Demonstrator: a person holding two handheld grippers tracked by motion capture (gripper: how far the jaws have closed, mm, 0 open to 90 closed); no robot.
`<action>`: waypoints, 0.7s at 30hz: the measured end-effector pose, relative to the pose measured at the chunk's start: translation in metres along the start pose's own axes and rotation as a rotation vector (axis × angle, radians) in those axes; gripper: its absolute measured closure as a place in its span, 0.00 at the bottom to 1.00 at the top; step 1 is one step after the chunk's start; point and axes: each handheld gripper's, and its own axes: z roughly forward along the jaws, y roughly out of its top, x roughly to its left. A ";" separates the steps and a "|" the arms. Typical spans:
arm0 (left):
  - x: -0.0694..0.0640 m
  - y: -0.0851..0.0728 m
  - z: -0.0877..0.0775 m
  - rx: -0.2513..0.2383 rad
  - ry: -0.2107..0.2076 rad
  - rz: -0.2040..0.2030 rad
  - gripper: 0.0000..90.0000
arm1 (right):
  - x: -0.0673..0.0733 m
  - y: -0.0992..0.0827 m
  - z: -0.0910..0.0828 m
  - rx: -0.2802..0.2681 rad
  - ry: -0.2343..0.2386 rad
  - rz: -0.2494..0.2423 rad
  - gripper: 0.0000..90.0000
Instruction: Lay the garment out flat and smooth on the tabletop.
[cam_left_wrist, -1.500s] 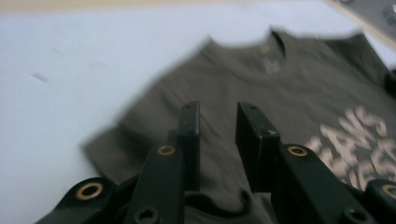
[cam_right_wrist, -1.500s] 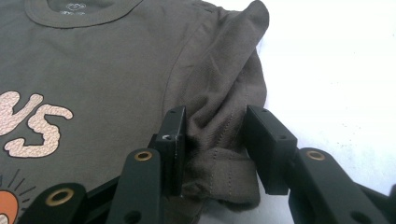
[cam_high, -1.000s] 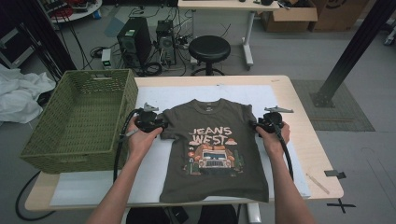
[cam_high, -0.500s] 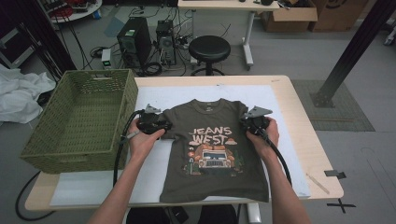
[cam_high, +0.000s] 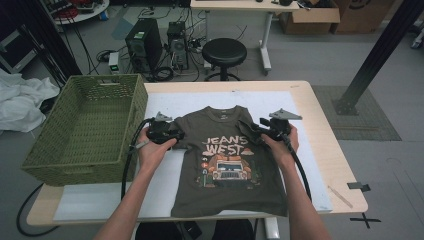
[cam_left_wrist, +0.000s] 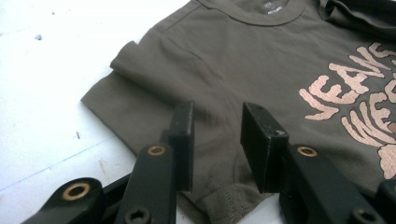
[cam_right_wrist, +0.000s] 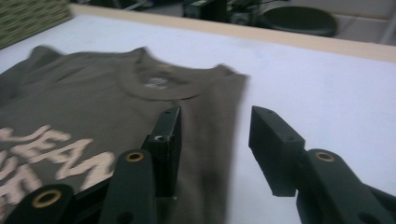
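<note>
Left gripper (cam_left_wrist: 217, 140): jaws partly apart, poised over the left sleeve (cam_left_wrist: 140, 102) of the olive-brown T-shirt (cam_high: 227, 160); the pads straddle flat cloth near the sleeve hem and pinch no fold. In the high view this gripper (cam_high: 172, 132) sits at the shirt's left edge, just beside the green wicker basket (cam_high: 85, 125).

Right gripper (cam_right_wrist: 215, 149): jaws roughly half apart, having just been opening; one jaw stands over the shirt's right edge, the other over the white table cover (cam_right_wrist: 327, 88), and no cloth is clamped between them. The right sleeve (cam_high: 248, 131) lies folded inward over the chest, beside the gripper (cam_high: 265, 131) in the high view.

The T-shirt lies face up, collar at the far side and hem at the near edge, in the middle of the white cover on the wooden table (cam_high: 325, 125). Its print reads "JEANS WEST" (cam_high: 225, 145) above a vehicle picture. The basket stands on the table's left end. A black stool (cam_high: 223, 52) stands on the floor beyond the far edge.
</note>
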 end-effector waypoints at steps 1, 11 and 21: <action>0.000 0.000 0.000 0.003 -0.001 0.000 0.73 | 0.005 -0.001 0.003 0.017 0.006 -0.025 0.60; -0.004 -0.002 0.002 0.009 -0.007 0.007 0.73 | -0.007 0.004 -0.005 0.055 -0.136 0.023 1.00; 0.004 -0.002 0.000 0.003 0.004 -0.015 0.72 | -0.058 -0.008 -0.039 0.093 -0.390 0.163 0.66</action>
